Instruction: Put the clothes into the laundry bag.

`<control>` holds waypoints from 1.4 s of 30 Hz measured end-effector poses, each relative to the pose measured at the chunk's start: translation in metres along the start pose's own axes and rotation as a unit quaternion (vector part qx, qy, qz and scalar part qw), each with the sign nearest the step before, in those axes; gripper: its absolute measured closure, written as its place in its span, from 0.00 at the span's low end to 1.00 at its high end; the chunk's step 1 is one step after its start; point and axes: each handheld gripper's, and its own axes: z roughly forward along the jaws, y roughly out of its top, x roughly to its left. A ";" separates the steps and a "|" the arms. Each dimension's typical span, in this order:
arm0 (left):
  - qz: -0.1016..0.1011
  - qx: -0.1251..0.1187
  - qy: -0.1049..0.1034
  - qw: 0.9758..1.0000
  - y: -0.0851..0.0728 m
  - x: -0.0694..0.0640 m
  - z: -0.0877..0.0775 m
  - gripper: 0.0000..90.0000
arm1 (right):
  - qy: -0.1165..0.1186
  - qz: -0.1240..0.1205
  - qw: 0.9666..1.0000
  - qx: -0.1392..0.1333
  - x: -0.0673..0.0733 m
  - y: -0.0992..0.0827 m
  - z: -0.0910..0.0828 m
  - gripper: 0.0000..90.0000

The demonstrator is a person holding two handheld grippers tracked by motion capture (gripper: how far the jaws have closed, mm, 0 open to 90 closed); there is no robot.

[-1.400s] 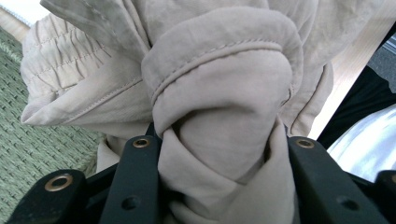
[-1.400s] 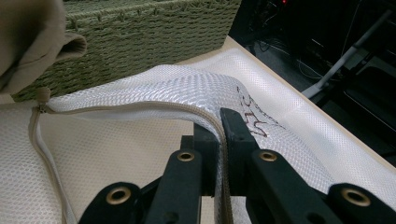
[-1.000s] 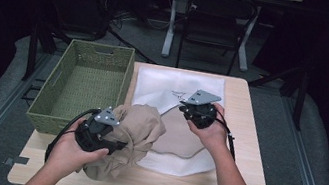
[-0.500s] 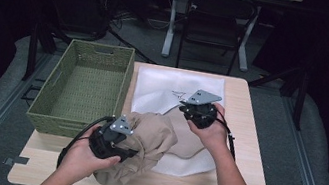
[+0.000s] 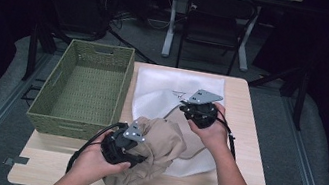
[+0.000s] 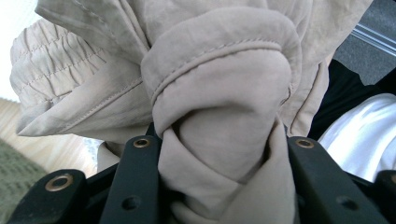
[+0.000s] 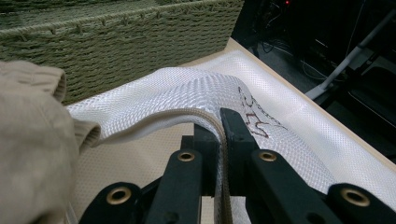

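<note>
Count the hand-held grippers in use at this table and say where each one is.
2. The left hand-held gripper is at the table's near edge, clamped on the bunched tan garment. The right hand-held gripper is over the middle, pinching the white mesh bag's raised edge.

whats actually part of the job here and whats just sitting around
In use:
- beige garment, bunched between the left gripper's jaws
- white mesh bag, its edge pinched and lifted by the right gripper

Lying about:
- green woven basket, on the table's left side, holding nothing
- chair and desk legs beyond the table
</note>
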 end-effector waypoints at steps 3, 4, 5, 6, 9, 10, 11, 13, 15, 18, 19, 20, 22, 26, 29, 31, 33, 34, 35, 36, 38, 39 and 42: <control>0.006 0.004 0.001 1.000 0.002 -0.002 0.005 0.69 | 0.000 0.001 1.000 0.000 0.000 0.000 0.000 0.96; 0.010 0.006 0.002 1.000 0.003 -0.003 0.006 0.70 | 0.000 0.000 1.000 -0.001 0.000 0.000 0.000 0.96; 0.009 0.005 0.001 1.000 0.004 -0.004 0.008 0.70 | 0.000 0.000 1.000 0.000 0.000 0.000 0.000 0.96; 0.013 0.008 0.002 1.000 0.005 -0.004 0.009 0.70 | 0.000 0.000 1.000 0.000 0.000 0.000 0.000 0.96; 0.020 0.011 0.001 1.000 0.007 -0.007 0.011 0.70 | 0.000 0.001 1.000 -0.001 0.000 0.000 -0.001 0.96; 0.020 0.012 0.001 1.000 0.008 -0.008 0.012 0.70 | 0.000 0.002 1.000 -0.001 -0.001 0.000 -0.001 0.96; 0.021 0.011 0.001 1.000 0.009 -0.008 0.013 0.70 | 0.000 0.002 1.000 -0.001 -0.001 0.000 -0.001 0.96; 0.023 0.010 -0.001 1.000 0.010 -0.010 0.014 0.70 | 0.000 0.001 1.000 -0.001 0.000 0.000 -0.001 0.96; 0.026 0.009 -0.008 1.000 0.011 -0.012 0.015 0.70 | 0.000 0.000 1.000 -0.001 0.000 0.000 0.000 0.96; 0.033 0.010 -0.011 0.999 0.013 -0.016 0.018 0.70 | 0.001 -0.001 1.000 -0.001 0.000 0.000 0.000 0.96; 0.035 0.012 -0.012 0.999 0.014 -0.017 0.019 0.70 | 0.001 -0.001 1.000 -0.001 0.000 0.000 0.000 0.96; 0.036 0.012 -0.011 0.999 0.015 -0.017 0.020 0.70 | 0.001 -0.001 1.000 -0.001 0.000 0.000 0.000 0.96; 0.037 0.013 -0.012 0.999 0.017 -0.017 0.023 0.70 | 0.001 0.000 1.000 -0.001 0.000 0.000 0.000 0.96; 0.041 0.015 -0.014 0.999 0.020 -0.018 0.028 0.70 | 0.002 0.001 1.000 -0.002 0.000 0.000 0.000 0.96; 0.047 0.015 -0.017 0.999 0.021 -0.019 0.031 0.70 | 0.002 0.001 1.000 -0.002 0.000 0.000 0.000 0.96; 0.047 0.016 -0.021 0.999 0.022 -0.021 0.033 0.70 | 0.003 0.000 1.000 -0.002 0.000 0.000 0.000 0.96; 0.051 0.017 -0.021 0.998 0.023 -0.024 0.035 0.70 | 0.003 0.001 1.000 -0.003 0.000 0.000 0.000 0.96; 0.055 0.020 -0.020 0.998 0.024 -0.025 0.036 0.70 | 0.003 0.001 1.000 -0.002 0.000 0.000 0.000 0.96; 0.057 0.020 -0.021 0.998 0.024 -0.026 0.037 0.70 | 0.004 0.001 1.000 -0.003 0.000 0.000 0.000 0.96; 0.058 0.021 -0.021 0.998 0.025 -0.026 0.038 0.70 | 0.004 0.001 1.000 -0.003 0.000 0.000 0.000 0.96; 0.057 0.021 -0.022 0.998 0.026 -0.025 0.040 0.70 | 0.003 0.001 1.000 -0.003 0.000 0.000 0.000 0.96; 0.056 0.022 -0.022 0.998 0.027 -0.025 0.041 0.70 | 0.003 0.001 1.000 -0.003 0.000 0.000 0.000 0.96; 0.052 0.021 -0.022 0.998 0.027 -0.021 0.044 0.70 | 0.003 0.001 1.000 -0.003 0.000 0.000 -0.001 0.96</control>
